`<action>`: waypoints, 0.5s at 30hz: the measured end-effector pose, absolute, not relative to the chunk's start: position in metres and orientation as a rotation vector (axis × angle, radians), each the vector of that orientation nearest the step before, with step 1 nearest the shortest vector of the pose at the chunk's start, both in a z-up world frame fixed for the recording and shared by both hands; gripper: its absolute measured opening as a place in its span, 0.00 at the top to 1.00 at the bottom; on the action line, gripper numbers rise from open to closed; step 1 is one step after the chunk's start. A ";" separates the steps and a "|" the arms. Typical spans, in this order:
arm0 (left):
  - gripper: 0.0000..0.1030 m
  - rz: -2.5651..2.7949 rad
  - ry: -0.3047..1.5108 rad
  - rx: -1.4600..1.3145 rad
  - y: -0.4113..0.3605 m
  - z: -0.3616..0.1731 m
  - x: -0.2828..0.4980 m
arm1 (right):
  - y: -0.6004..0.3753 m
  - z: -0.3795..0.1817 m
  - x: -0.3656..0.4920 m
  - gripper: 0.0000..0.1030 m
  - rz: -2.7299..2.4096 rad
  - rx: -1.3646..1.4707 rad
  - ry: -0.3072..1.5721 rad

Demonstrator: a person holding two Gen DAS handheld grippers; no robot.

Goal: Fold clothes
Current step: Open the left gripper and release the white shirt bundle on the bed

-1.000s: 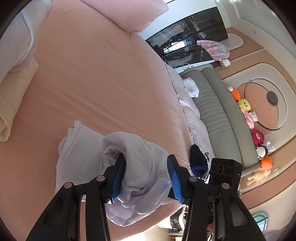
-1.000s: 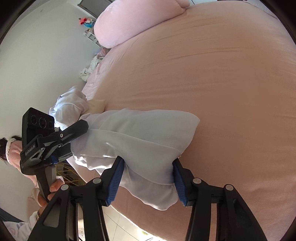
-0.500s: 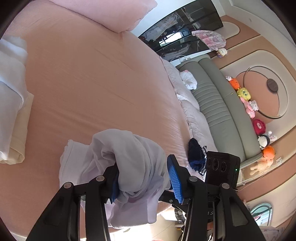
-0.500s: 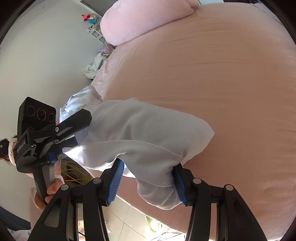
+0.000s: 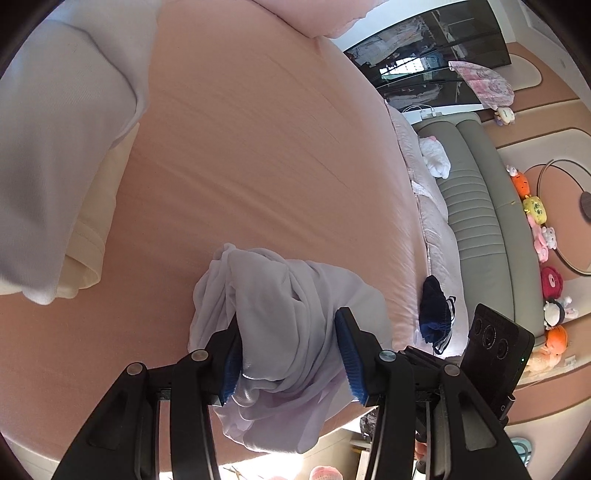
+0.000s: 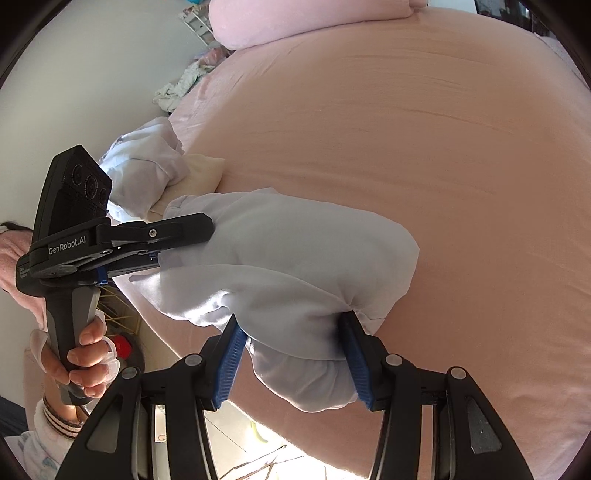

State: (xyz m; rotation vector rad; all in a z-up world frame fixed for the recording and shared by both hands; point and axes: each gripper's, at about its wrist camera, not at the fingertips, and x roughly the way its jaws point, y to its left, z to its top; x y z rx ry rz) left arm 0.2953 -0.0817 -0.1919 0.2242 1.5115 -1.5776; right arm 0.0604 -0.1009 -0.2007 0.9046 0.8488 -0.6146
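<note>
A pale lilac-white garment (image 5: 295,291) lies bunched near the front edge of the pink bed (image 5: 258,140). My left gripper (image 5: 288,318) is shut on one end of the bundle, the cloth bulging between its blue pads. My right gripper (image 6: 290,320) is shut on the other end of the garment (image 6: 295,251), with a fold hanging below the pads over the bed edge. In the right wrist view the left gripper (image 6: 192,236) shows from the side, held by a hand (image 6: 85,350). The right gripper's camera body (image 5: 495,347) shows at the lower right of the left wrist view.
A folded stack of white and cream clothes (image 5: 55,166) sits on the bed just left of the bundle, and shows as the stack (image 6: 147,173). A pink pillow (image 6: 314,22) lies at the far end. A dark blue garment (image 5: 436,310) and a grey sofa (image 5: 472,206) with plush toys are to the right.
Both grippers have carried the bundle leftward, closer to the folded stack, which now looms larger on the left. The garment was lifted, then lowered onto the bed. Both jaws stayed the same width.
</note>
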 end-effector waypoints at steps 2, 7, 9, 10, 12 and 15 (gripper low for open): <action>0.38 -1.582 1.510 0.204 -0.079 -0.186 0.298 | -0.102 -0.196 0.059 0.44 -0.605 0.879 0.865; 0.22 -1.648 1.427 0.166 -0.064 -0.159 0.303 | -0.098 -0.177 0.064 0.34 -0.621 0.756 0.916; 0.20 -1.654 1.370 0.208 -0.058 -0.149 0.303 | -0.097 -0.168 0.064 0.34 -0.628 0.717 0.928; 0.20 -1.648 1.348 0.237 -0.056 -0.145 0.303 | -0.096 -0.164 0.065 0.34 -0.634 0.699 0.938; 0.20 -1.636 1.303 0.294 -0.050 -0.138 0.301 | -0.092 -0.156 0.067 0.34 -0.637 0.656 0.954; 0.20 -1.622 1.237 0.351 -0.040 -0.130 0.300 | -0.084 -0.143 0.073 0.34 -0.652 0.573 0.979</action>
